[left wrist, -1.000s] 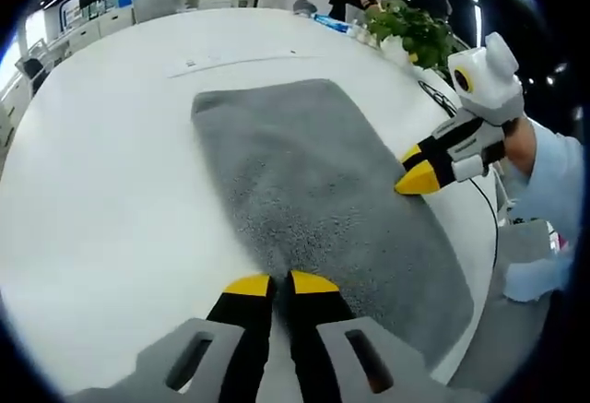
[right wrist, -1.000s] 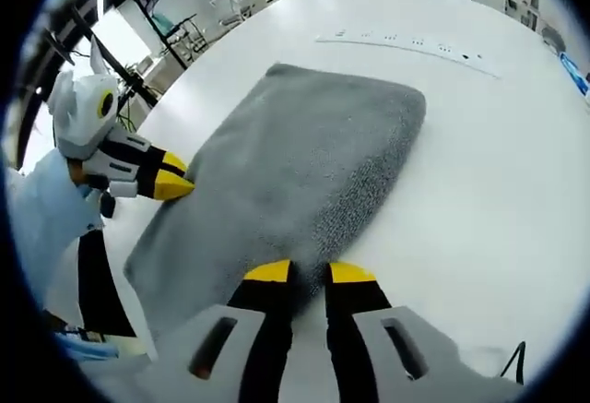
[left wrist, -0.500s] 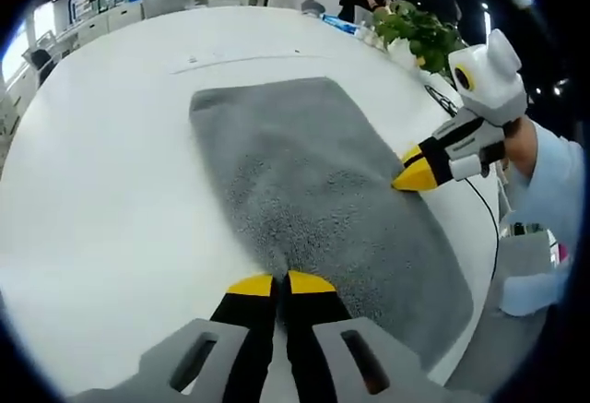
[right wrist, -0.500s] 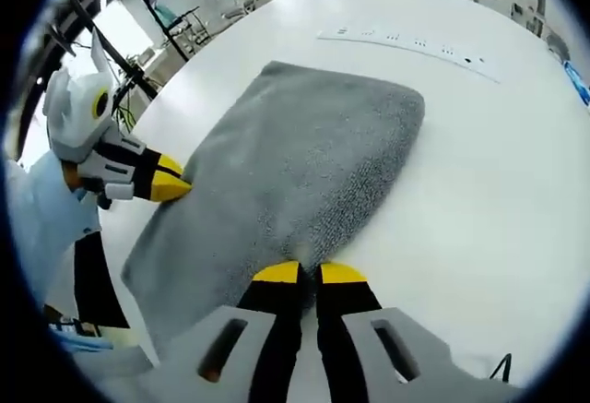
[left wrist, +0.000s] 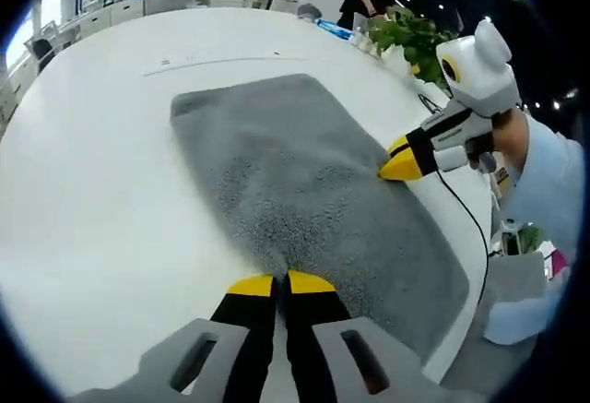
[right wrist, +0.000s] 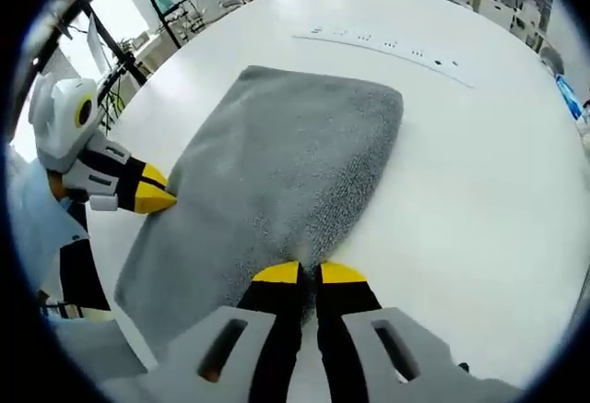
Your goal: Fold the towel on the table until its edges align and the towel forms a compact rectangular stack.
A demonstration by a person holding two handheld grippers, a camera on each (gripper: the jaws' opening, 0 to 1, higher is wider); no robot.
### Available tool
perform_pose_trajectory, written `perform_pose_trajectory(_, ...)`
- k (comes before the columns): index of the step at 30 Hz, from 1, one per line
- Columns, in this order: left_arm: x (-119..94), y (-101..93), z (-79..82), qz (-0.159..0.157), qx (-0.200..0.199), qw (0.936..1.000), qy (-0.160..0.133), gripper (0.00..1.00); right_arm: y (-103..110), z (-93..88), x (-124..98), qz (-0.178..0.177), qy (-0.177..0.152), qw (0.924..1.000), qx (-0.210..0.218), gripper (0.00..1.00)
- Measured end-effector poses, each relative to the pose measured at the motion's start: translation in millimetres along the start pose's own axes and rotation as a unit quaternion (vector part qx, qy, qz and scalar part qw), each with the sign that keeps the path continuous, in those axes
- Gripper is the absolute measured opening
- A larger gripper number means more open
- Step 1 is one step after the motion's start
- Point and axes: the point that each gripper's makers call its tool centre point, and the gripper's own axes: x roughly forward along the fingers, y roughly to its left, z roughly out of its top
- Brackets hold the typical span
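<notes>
A grey towel [left wrist: 295, 182] lies flat on the white table [left wrist: 83, 200] as a long rectangle. In the left gripper view my left gripper [left wrist: 281, 283] is shut on the towel's near long edge. The right gripper [left wrist: 395, 165] comes in from the right, its yellow tips pinched on the opposite long edge. In the right gripper view the towel [right wrist: 286, 163] stretches away from my right gripper [right wrist: 309, 274], which is shut on the edge nearest it. The left gripper [right wrist: 159, 198] grips the far edge at the left.
A potted plant [left wrist: 410, 34] stands at the table's far right rim, with a black cable [left wrist: 472, 228] running along that edge. A thin strip with dark marks [right wrist: 387, 48] lies beyond the towel. A person's light blue sleeve [left wrist: 544, 191] is at the right.
My right gripper's jaws, slightly apart a second ago, have closed on the towel edge. The left jaws have also closed fully. Both cameras shifted a little; the towel lies as before.
</notes>
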Motion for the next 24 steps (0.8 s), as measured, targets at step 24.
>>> perform_pose_trajectory(24,-4,-13.0,-2.0,0.022,0.001,0.9997,-0.009,0.14,-16,-12.5,-9,0.017,-0.002,0.9998,0.012,0.15)
